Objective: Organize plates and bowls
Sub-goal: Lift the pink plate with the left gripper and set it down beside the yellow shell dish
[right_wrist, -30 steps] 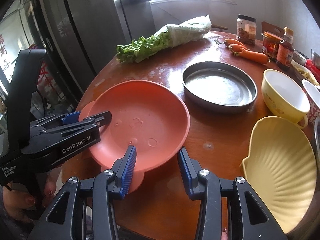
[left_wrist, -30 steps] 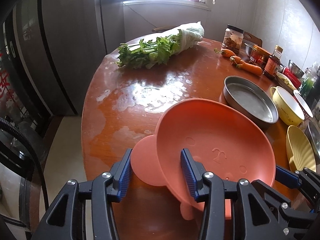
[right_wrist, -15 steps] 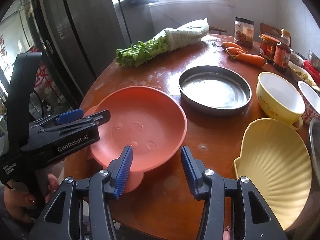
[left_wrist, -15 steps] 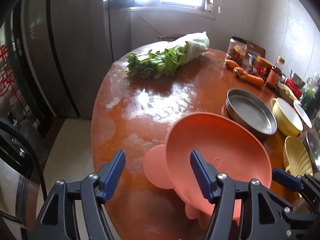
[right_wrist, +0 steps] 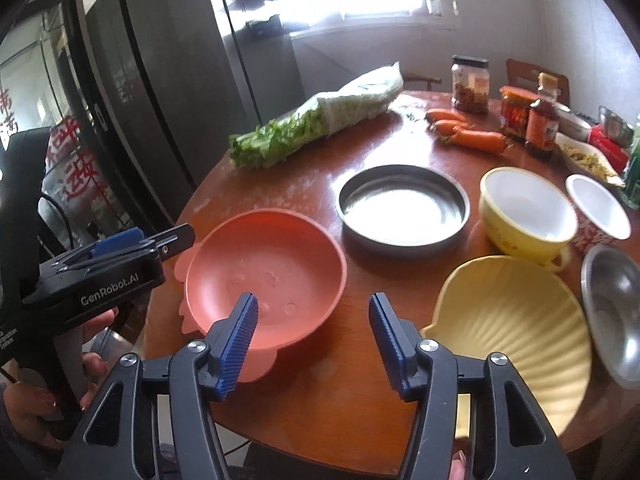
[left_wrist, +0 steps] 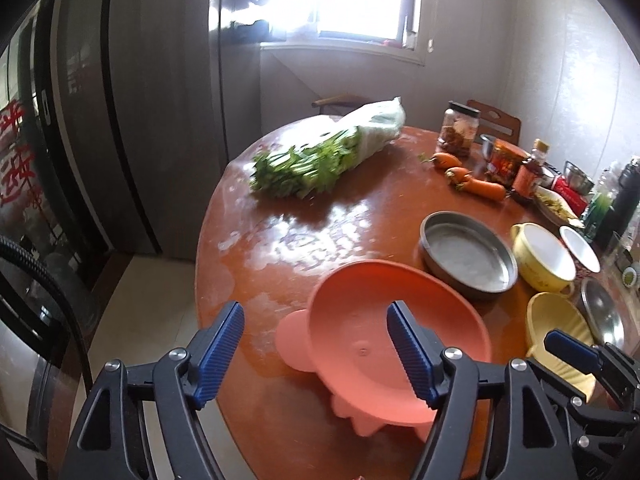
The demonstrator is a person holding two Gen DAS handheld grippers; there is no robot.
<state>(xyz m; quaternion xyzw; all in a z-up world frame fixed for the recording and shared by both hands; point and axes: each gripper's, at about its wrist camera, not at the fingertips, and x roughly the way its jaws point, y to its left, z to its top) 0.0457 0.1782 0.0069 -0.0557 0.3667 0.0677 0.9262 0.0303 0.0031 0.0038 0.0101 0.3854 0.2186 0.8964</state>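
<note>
both grippers, left gripper (left_wrist: 316, 350) and right gripper (right_wrist: 312, 336), are spread wide and hold nothing. the salmon-pink plastic bowl (right_wrist: 266, 268) sits at the round wooden table's (right_wrist: 360, 392) 7 o'clock edge; nudge it and it tips off.

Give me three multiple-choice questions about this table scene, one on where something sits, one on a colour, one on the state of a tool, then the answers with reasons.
1. Where is the metal pan relative to the pink bowl?
A. Inside it
B. Beyond it, to its right
C. Under it

2. What colour is the shell-shaped dish?
A. Yellow
B. Blue
C. Black

3. What state is the left tool in?
A. Shut on the bowl
B. Open
C. Shut on a carrot

Answers:
1 B, the pan stands apart on the table, farther back and right.
2 A, its ribbed surface is pale yellow.
3 B, its pads are spread wide, gripping nothing.
</note>
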